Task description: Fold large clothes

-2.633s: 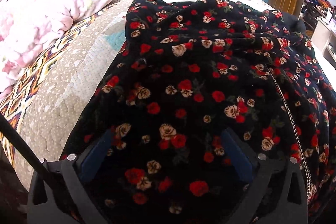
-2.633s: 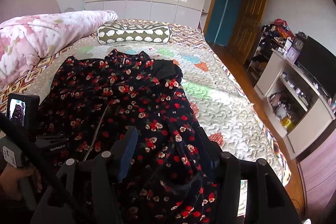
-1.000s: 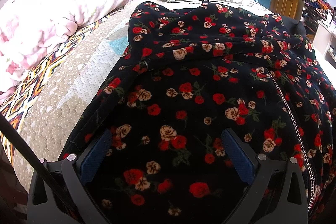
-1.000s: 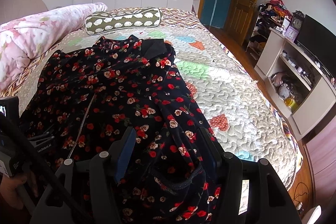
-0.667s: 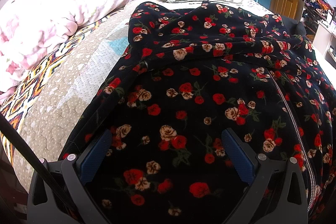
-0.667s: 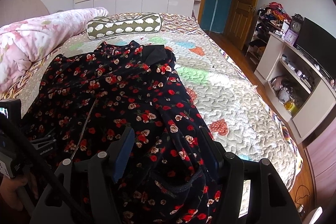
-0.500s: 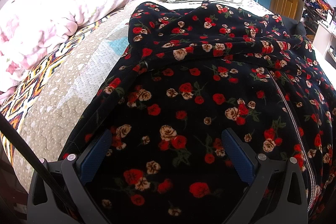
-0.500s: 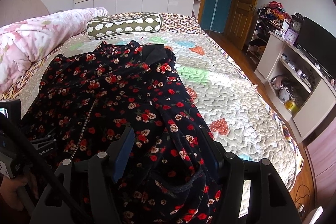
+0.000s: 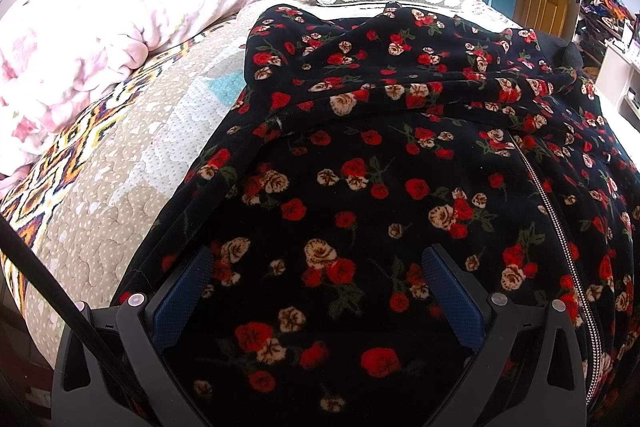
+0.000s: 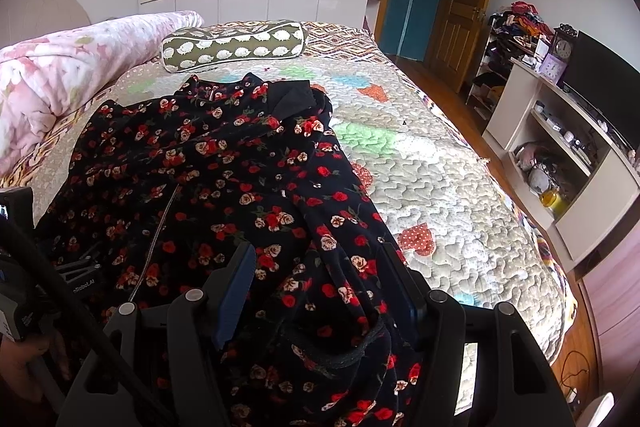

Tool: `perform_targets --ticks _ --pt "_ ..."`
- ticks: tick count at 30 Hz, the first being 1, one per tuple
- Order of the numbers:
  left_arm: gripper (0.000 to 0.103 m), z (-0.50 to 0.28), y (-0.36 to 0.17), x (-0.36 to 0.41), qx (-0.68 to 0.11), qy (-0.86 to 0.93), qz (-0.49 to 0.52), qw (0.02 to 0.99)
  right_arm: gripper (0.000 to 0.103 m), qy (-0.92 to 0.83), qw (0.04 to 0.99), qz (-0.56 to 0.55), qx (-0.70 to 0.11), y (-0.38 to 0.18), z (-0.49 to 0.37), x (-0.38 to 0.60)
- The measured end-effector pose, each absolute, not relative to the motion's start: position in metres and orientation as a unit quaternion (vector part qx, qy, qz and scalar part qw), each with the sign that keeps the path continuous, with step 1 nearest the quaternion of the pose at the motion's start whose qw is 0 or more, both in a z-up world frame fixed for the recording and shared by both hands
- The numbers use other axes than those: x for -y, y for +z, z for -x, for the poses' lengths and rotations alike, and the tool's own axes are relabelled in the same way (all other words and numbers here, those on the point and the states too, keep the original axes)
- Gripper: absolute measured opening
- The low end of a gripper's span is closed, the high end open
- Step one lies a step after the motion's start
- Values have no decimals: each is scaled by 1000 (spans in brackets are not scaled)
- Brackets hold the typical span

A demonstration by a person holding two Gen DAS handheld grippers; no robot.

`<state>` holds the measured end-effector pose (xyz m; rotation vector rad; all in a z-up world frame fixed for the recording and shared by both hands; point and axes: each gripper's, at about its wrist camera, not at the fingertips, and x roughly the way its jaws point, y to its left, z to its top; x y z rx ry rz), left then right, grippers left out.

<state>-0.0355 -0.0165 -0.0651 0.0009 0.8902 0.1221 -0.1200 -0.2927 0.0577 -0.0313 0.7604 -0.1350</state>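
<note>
A black dress with red and cream roses (image 9: 360, 167) lies spread on the bed, a zipper (image 9: 552, 219) running down it. My left gripper (image 9: 318, 287) stands wide open low over its near end, and nothing is pinched between the blue pads (image 9: 188, 287). In the right wrist view the dress (image 10: 220, 167) has its right side folded in and heaped. My right gripper (image 10: 318, 283) straddles that heap. Its left pad (image 10: 236, 287) shows bare and cloth hides the right one. A black cuff (image 10: 292, 99) lies near the collar.
A patchwork quilt (image 10: 440, 187) covers the bed. A rolled pink duvet (image 9: 80, 47) lies along the left side and a green bolster pillow (image 10: 236, 45) at the head. A white shelf unit (image 10: 560, 155) with a TV stands right. A hand (image 10: 16, 367) holds the left tool.
Since the earliest frames both views have shifted a little over the dress. In the last second nothing has visibly moved.
</note>
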Motion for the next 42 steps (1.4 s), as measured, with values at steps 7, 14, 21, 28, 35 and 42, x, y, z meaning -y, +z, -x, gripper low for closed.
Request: perform_targets --ticks 7,14,21,28,35,42 --pt "103 35 -65 17 -429 60 0 901 66 -67 925 16 -373 56 120 294" --pt "103 37 -63 17 -418 65 -1 906 66 -69 924 18 -376 54 119 293" --pt "99 35 -55 15 -446 50 -1 894 67 -71 922 10 -380 50 120 306" --pt "69 65 2 -24 -417 -8 62 907 68 -73 895 -73 -434 18 118 378" --pt "71 55 -20 -100 -450 -18 129 883 71 -32 866 -185 -464 -38 127 446" --pt "65 35 -53 -122 -483 -106 211 843 71 31 865 -237 -442 -40 130 456"
